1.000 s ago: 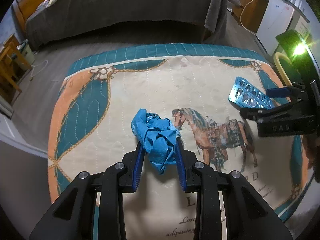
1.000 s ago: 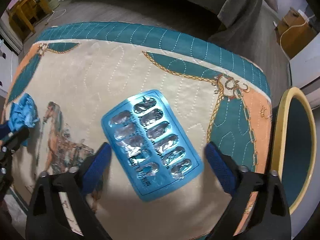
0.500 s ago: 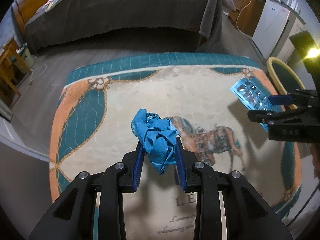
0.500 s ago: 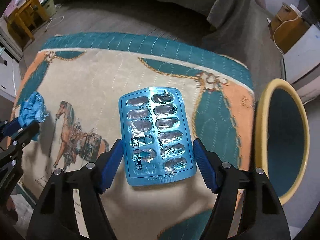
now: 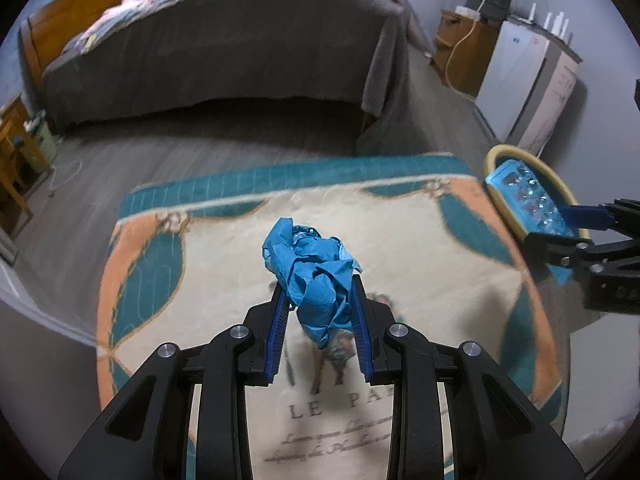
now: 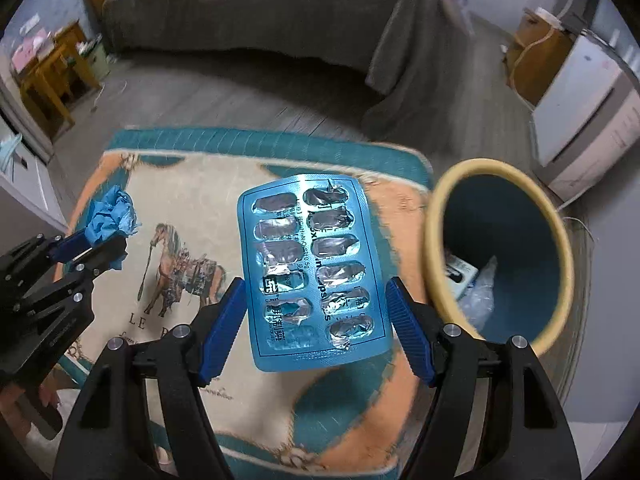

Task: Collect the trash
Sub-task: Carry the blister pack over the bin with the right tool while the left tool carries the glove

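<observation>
**Right wrist view: both tongs carry trash above the rug**

The emptied blue blister pack (image 6: 310,276) sits clamped by its long edges between the right tongs (image 6: 316,330), whose jaws have just been closing, beside the yellow-rimmed bin (image 6: 434,240). The left tongs (image 5: 318,318) pinch a crumpled blue glove (image 5: 314,276) between narrow jaws, above the horse-print rug (image 5: 420,248).

Horse-print quilted mat (image 5: 400,248) over grey floor (image 5: 200,148)
</observation>
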The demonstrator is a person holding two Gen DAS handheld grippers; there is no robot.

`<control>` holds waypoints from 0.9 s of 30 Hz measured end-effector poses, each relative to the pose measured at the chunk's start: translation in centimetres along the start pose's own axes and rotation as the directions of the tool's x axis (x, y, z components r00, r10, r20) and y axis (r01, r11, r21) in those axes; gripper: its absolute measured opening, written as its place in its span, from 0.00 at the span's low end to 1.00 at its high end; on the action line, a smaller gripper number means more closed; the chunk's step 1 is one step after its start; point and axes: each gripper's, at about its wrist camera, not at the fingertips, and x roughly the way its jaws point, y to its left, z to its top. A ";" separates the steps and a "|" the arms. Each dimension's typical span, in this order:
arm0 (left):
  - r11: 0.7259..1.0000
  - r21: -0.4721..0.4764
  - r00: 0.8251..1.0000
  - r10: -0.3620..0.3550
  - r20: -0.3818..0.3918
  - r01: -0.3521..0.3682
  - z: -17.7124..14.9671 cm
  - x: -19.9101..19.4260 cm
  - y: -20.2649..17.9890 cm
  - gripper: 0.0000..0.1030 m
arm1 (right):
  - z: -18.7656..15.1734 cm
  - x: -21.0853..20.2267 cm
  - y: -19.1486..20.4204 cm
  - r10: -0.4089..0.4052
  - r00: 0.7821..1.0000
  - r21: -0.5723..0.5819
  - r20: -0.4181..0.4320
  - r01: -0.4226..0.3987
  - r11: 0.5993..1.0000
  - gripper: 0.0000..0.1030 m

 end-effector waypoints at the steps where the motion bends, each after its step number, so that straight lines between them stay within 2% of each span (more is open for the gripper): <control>1: 1.000 0.003 1.000 -0.003 0.010 0.003 0.3 -0.4 -0.3 0.30 | -0.1 -0.7 -0.4 -0.006 1.000 0.005 0.013 0.006 1.000 0.68; 6: 0.998 0.056 0.998 0.010 0.059 -0.013 1.4 -2.0 -2.2 0.30 | -0.6 -3.7 -3.0 -0.054 0.996 0.030 0.072 0.052 0.998 0.68; 16: 0.983 0.180 0.987 -0.066 0.145 0.039 2.9 -4.8 -8.3 0.30 | -1.9 -5.8 -10.9 -0.112 0.988 0.153 0.105 0.095 0.984 0.68; 22: 0.953 0.285 0.978 -0.151 0.146 0.104 3.1 -5.6 -13.8 0.30 | -2.5 -4.8 -15.3 -0.140 0.986 0.214 0.085 0.119 0.969 0.68; 27: 0.914 0.367 0.965 -0.231 0.122 0.173 3.2 -5.3 -18.5 0.30 | -2.9 -1.8 -18.9 -0.138 0.990 0.273 0.023 0.126 0.954 0.68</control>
